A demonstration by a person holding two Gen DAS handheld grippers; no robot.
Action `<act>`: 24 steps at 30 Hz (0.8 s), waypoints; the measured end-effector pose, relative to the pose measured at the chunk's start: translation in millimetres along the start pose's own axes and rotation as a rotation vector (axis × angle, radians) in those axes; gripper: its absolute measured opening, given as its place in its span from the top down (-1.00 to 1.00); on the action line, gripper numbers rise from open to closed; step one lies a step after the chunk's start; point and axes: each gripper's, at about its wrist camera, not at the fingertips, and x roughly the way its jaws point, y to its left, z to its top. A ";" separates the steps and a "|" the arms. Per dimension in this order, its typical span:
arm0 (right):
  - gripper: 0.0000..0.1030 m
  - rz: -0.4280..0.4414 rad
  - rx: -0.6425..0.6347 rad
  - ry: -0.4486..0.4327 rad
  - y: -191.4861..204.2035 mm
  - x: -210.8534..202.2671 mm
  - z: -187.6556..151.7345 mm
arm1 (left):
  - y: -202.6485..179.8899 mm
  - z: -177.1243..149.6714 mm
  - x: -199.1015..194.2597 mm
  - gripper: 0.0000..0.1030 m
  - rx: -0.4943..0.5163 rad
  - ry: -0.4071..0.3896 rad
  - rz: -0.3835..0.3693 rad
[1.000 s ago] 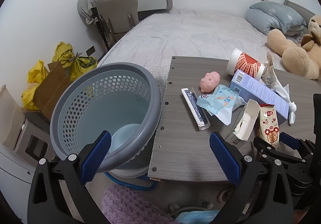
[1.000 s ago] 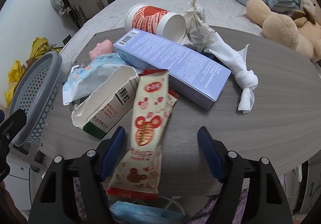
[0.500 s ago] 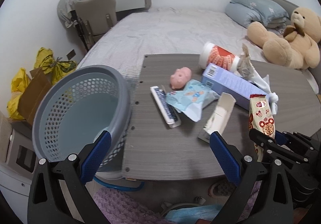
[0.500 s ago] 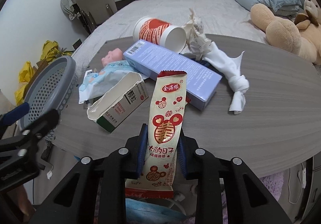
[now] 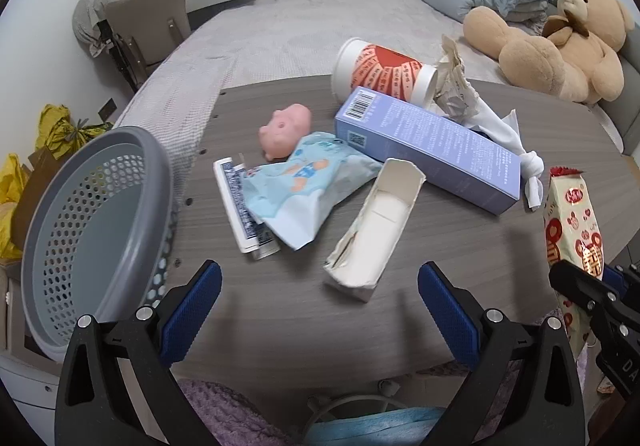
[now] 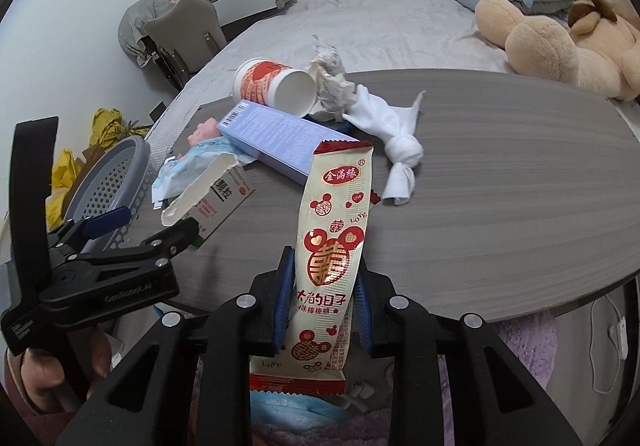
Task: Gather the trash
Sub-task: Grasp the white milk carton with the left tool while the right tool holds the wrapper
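Since a second ago, the right hand-held gripper has pinched and is lifting the snack wrapper off the counter. It is handling light and floppy, gripped low. The left hand-held gripper is hanging wide and empty, right of the basket.

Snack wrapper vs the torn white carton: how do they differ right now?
Snack wrapper is clamped in the right tool, lifted and standing upright; the torn carton lies flat on the table, untouched. The wrapper is soft film printed red and cream; the carton is stiff card, ripped open, plain white inside. Both are long, narrow packaging.
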 end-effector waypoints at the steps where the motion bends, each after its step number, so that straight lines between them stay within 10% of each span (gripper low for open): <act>1: 0.47 0.003 0.006 0.001 -3.2 -0.1 -0.5 | -3.4 1.5 2.5 -0.88 0.004 0.000 0.000; 24: 0.47 0.019 0.094 -0.009 -39.5 -3.1 -7.6 | -45.9 14.7 8.2 -0.61 0.066 -0.017 -0.147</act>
